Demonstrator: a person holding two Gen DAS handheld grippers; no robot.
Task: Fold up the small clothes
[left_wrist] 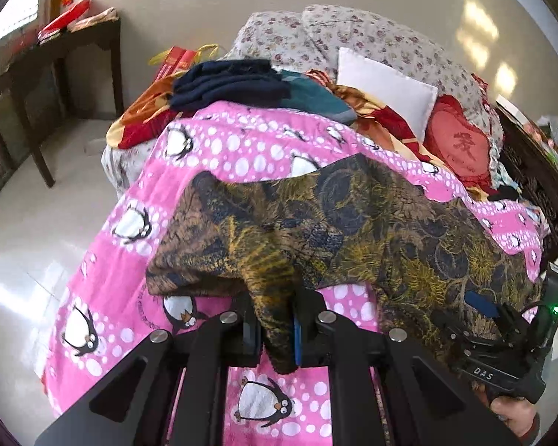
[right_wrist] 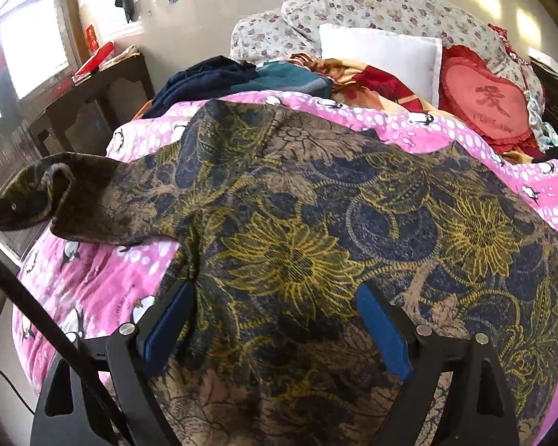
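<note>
Clamped in my left gripper (left_wrist: pixel 275 330) is a fold of the brown floral garment (left_wrist: pixel 353 223) over the pink penguin blanket (left_wrist: pixel 212 156), while my right gripper (right_wrist: pixel 275 330) straddles it wide open.

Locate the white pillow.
The white pillow lies at the bed's far end, against the floral bedding, left of the red heart cushion in both views.

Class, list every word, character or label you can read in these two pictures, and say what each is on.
"DAS": white letters on the right gripper body.
"爱": dark red character on the heart-shaped cushion; the small line beneath is too blurred to read.
Curved print on the penguin quilt: too small to read.
Red box and wall papers: unreadable.
</note>
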